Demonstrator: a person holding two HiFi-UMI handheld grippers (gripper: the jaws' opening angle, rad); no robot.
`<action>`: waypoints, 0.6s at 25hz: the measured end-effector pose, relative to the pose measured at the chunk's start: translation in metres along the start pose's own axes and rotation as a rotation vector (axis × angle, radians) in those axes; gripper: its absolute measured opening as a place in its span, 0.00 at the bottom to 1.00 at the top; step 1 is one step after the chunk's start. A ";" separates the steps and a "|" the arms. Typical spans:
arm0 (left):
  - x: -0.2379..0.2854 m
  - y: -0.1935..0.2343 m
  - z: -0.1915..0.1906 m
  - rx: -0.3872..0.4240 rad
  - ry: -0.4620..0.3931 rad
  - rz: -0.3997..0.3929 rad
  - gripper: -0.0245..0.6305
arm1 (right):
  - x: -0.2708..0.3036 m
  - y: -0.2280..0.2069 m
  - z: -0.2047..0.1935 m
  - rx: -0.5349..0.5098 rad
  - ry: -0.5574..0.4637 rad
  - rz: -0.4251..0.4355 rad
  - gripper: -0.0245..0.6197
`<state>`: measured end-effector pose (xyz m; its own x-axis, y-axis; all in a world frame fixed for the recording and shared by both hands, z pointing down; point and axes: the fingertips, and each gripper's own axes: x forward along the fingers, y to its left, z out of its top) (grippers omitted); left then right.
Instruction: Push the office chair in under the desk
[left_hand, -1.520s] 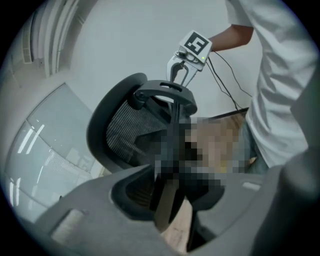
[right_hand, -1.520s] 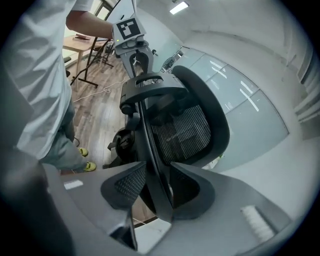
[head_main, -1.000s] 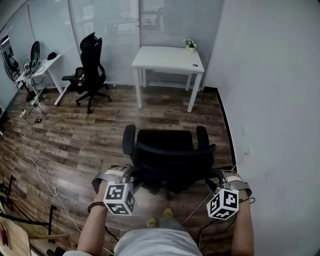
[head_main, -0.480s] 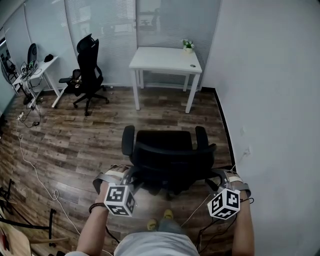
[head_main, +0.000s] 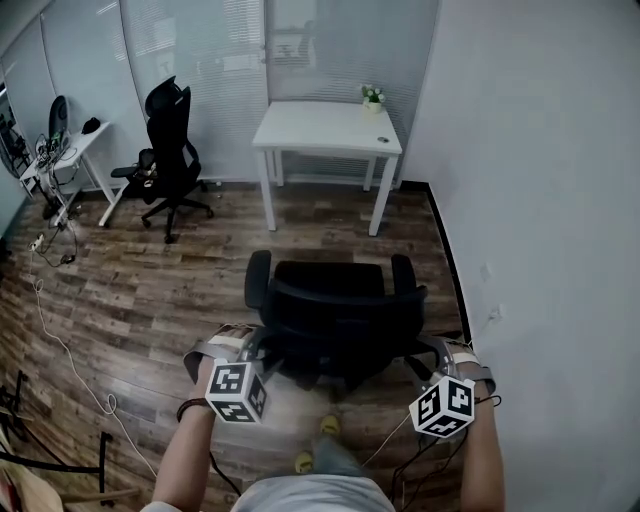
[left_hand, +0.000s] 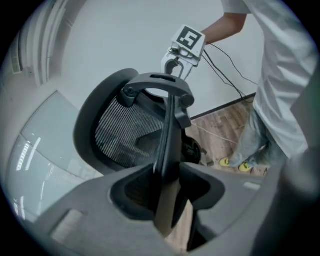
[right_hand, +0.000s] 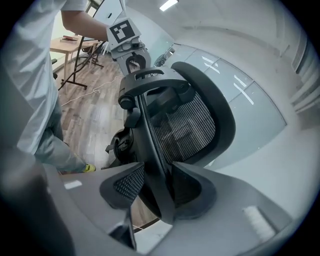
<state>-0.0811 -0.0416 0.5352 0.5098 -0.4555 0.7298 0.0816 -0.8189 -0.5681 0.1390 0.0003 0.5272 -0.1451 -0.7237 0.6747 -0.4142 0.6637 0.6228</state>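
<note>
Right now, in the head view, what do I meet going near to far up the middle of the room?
shoes → chair → desk → plant

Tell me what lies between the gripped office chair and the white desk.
Nothing: in the head view, only bare wood floor stretches between the office chair and the desk.
</note>
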 end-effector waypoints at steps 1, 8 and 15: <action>0.005 0.008 -0.001 -0.001 0.000 -0.001 0.28 | 0.006 -0.008 0.000 -0.001 -0.006 -0.003 0.29; 0.043 0.062 -0.009 -0.004 0.009 -0.005 0.28 | 0.054 -0.061 -0.003 -0.005 -0.015 0.027 0.29; 0.075 0.121 -0.036 -0.015 0.032 0.031 0.29 | 0.105 -0.110 0.012 0.005 -0.040 0.033 0.29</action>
<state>-0.0639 -0.1873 0.5356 0.4839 -0.4919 0.7238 0.0532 -0.8090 -0.5854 0.1583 -0.1506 0.5248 -0.1942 -0.7086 0.6784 -0.4134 0.6862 0.5985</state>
